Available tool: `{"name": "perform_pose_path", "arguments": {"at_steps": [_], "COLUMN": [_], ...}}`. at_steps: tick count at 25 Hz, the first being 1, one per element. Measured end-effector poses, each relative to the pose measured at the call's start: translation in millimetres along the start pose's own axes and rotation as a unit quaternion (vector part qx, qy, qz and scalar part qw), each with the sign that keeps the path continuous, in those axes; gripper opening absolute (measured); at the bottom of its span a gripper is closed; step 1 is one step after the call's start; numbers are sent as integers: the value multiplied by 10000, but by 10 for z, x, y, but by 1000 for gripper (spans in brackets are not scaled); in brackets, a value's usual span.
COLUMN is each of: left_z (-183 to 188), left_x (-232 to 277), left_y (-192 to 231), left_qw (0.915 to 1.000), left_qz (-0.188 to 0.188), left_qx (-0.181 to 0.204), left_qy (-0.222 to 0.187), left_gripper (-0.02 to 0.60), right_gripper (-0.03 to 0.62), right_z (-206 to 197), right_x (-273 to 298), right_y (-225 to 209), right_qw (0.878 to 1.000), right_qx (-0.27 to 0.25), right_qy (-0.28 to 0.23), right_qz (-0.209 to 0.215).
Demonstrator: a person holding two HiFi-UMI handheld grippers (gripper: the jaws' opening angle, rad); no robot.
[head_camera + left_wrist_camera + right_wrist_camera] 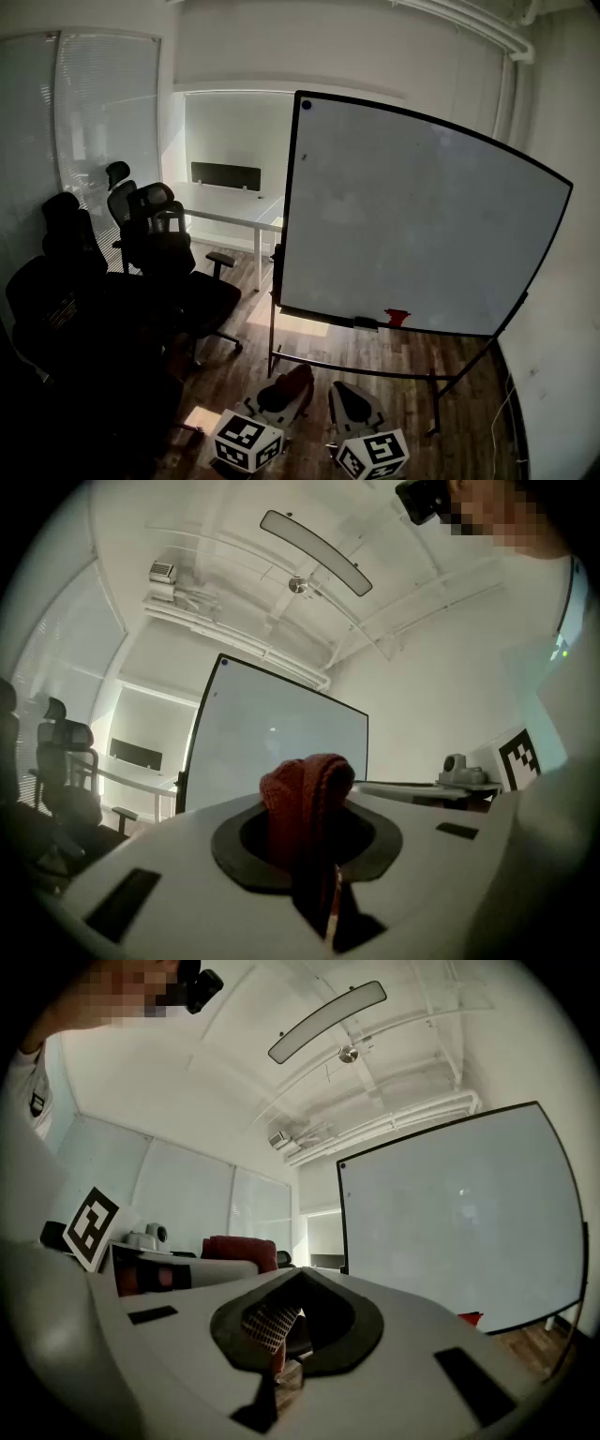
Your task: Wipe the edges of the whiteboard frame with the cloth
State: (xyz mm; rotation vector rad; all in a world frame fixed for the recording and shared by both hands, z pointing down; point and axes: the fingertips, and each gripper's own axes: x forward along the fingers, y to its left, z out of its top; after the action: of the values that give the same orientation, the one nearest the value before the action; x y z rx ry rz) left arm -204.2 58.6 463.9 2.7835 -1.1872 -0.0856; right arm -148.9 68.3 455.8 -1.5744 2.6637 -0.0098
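The whiteboard [412, 225] stands on a black wheeled frame [292, 187] ahead of me; a small red object [397, 317] sits on its tray. Low in the head view, my left gripper [281, 396] is shut on a red cloth [300, 379], well short of the board. In the left gripper view the bunched cloth [305, 799] sticks up between the closed jaws of the left gripper [311, 844], with the whiteboard [272, 747] behind. My right gripper [352, 405] is beside it, shut and holding nothing. Past the right gripper [279, 1333] in its own view, the whiteboard [459, 1213] stands at the right.
Several black office chairs [141, 272] crowd the left side. A white desk [234, 211] stands behind the board by a glass wall. The stand's base bar [356, 370] lies on the wooden floor. A white wall [562, 328] is close on the right.
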Motion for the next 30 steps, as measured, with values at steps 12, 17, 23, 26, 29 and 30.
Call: {"name": "perform_pose_path", "arguments": {"at_steps": [12, 17, 23, 26, 29, 30], "left_z": [-23, -26, 50, 110, 176, 197], "left_x": [-22, 2, 32, 73, 161, 197], "left_y": [-113, -133, -51, -18, -56, -74], "left_qw": [10000, 10000, 10000, 9999, 9998, 9997], "left_qz": [-40, -51, 13, 81, 117, 131], "left_qx": [-38, -30, 29, 40, 50, 70], "left_qy": [14, 16, -53, -109, -159, -170], "left_gripper": [75, 75, 75, 75, 75, 75], "right_gripper": [2, 2, 2, 2, 2, 2], "right_z": [73, 82, 106, 173, 246, 270], "right_x": [-120, -133, -64, -8, 24, 33], "right_y": [32, 28, -62, -186, -279, -296], "right_qw": [9997, 9995, 9994, 9994, 9993, 9992], "right_qx": [144, 194, 264, 213, 207, 200], "right_qy": [-159, -161, -130, -153, -157, -156], "right_qz": [114, 168, 189, 220, 270, 306]}}
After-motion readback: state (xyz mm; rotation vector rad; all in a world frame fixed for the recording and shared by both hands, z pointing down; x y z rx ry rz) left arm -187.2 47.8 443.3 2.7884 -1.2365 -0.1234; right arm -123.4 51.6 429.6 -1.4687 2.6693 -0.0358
